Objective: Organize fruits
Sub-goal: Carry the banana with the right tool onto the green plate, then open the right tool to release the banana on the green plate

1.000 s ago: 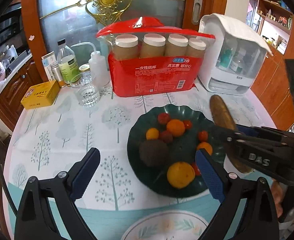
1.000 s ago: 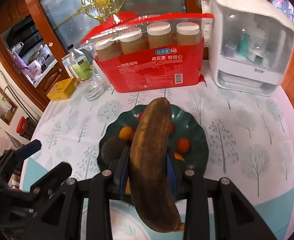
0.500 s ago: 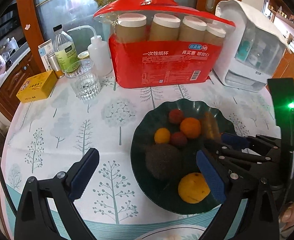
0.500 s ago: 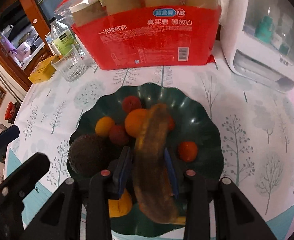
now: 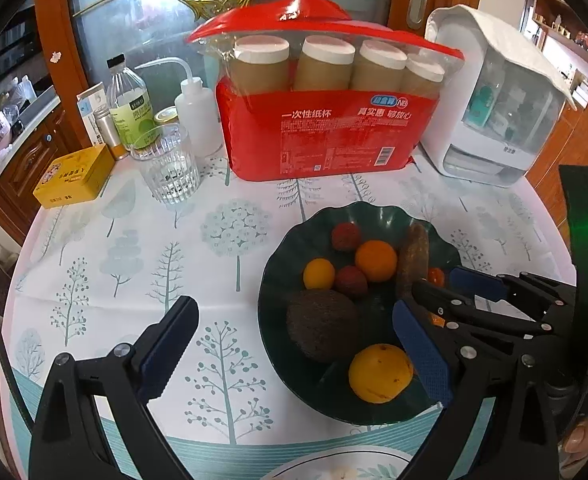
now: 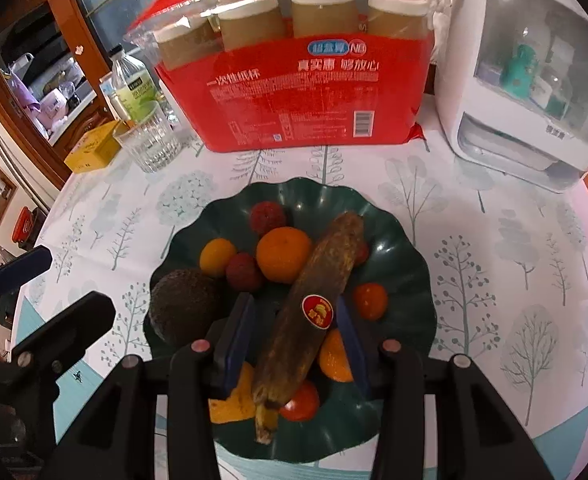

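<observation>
A dark green scalloped plate (image 6: 402, 240) (image 5: 294, 240) holds an avocado (image 6: 182, 304), oranges, red lychee-like fruits and small tomatoes. A brown overripe banana (image 6: 318, 292) with a red sticker lies on the fruit in the plate. My right gripper (image 6: 294, 336) straddles it with the jaws parted, gaps on both sides. In the left wrist view the banana (image 5: 414, 260) shows beyond the right gripper (image 5: 446, 288). My left gripper (image 5: 294, 352) is open and empty, low over the plate's near left side.
A red pack of paper cups (image 5: 326, 136) stands behind the plate. A white appliance (image 5: 498, 108) is at back right. A glass (image 5: 166, 168), bottles (image 5: 128, 104) and a yellow tin (image 5: 74, 176) are at back left. A white plate's rim (image 5: 334, 464) shows at the near edge.
The right gripper lowered the banana onto the fruit in the plate and opened its jaws. Both grippers moved closer to the plate.
</observation>
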Tool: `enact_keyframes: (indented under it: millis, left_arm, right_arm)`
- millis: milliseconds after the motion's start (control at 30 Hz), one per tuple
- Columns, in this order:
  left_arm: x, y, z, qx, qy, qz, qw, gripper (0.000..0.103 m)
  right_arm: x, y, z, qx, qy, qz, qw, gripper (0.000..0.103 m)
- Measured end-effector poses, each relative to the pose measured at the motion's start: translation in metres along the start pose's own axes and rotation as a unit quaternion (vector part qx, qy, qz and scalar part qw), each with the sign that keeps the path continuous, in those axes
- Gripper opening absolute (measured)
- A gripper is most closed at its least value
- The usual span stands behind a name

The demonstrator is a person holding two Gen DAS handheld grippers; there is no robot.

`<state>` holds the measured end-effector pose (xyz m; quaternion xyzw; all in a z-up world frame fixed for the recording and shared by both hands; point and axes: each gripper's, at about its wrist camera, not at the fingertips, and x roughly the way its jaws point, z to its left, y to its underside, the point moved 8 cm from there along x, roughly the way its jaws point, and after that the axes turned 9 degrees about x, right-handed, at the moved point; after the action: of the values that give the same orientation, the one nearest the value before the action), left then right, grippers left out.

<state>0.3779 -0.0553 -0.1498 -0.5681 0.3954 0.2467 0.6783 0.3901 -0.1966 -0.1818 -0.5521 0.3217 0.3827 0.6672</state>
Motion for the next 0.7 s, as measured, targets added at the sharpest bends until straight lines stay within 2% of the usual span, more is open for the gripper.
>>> enact_keyframes:
  millis: [367,700]
  left_arm:
    - [-0.034,0.011,-0.002,-0.003,0.001,-0.017,0.9998,0.097]
    - [-0.071,0.051,-0.013,-0.001,0.01,-0.023,0.9997,0.097]
  right_arm:
    - [-0.035,0.016,0.008,-0.006,0.004,-0.031,1.0,0.043]
    - [-0.078,0.066,0.011,0.005,0.012,-0.049,0.999,0.043]
